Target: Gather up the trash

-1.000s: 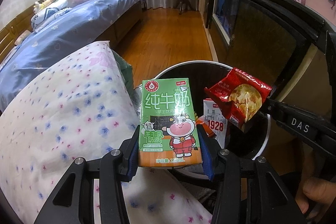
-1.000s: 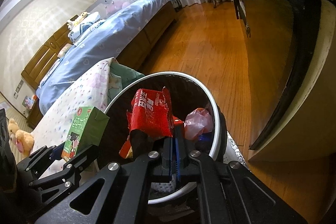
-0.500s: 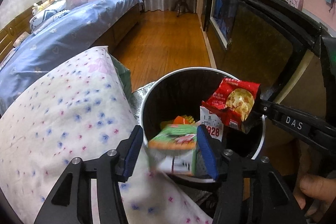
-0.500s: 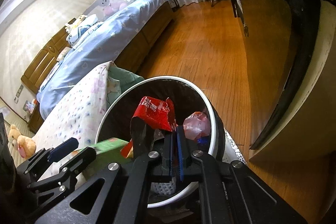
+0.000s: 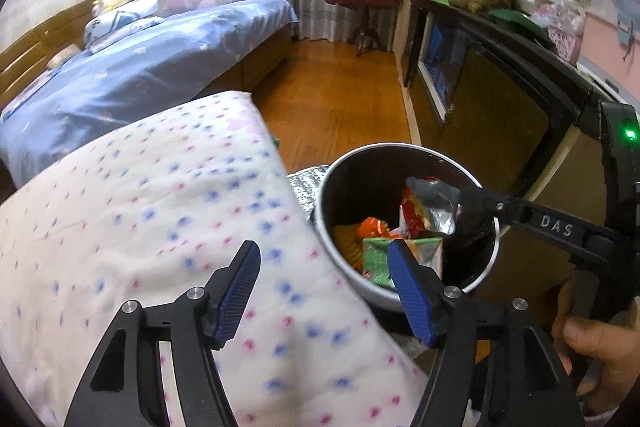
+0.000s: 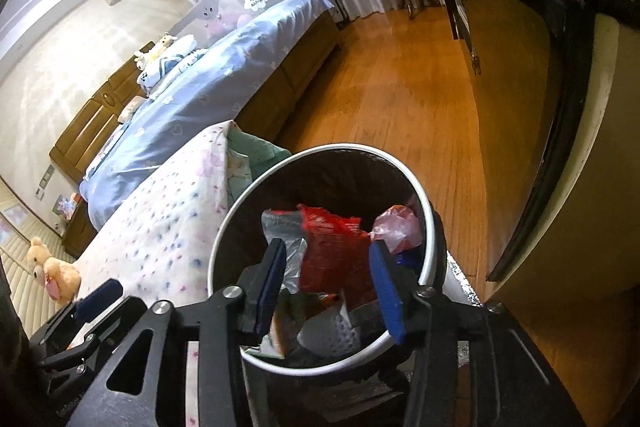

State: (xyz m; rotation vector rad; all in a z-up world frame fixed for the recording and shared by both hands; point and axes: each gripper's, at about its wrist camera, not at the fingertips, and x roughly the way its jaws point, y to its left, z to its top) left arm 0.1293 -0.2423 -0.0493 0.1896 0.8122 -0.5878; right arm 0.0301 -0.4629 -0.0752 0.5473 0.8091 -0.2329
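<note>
Right wrist view: the right gripper (image 6: 328,283) is opening above the trash bin (image 6: 426,211), the red snack wrapper (image 6: 332,255) loose between its jaws. The left gripper (image 5: 324,291) is opening, empty, over the floral quilt (image 5: 140,211); the green milk carton (image 5: 376,259) lies in the bin just beyond its right finger.

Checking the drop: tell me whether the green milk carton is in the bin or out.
In. The green milk carton lies tipped among wrappers inside the bin, below the rim.

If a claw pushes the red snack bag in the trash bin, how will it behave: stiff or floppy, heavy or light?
The red snack bag looks torn open and crumpled, silver lining showing, so it would probably fold rather than resist. It appears empty, hence likely light and easy to shift. Its glossy foil may slip between the pads of the opening right claw, which do not seem to press on it.
</note>
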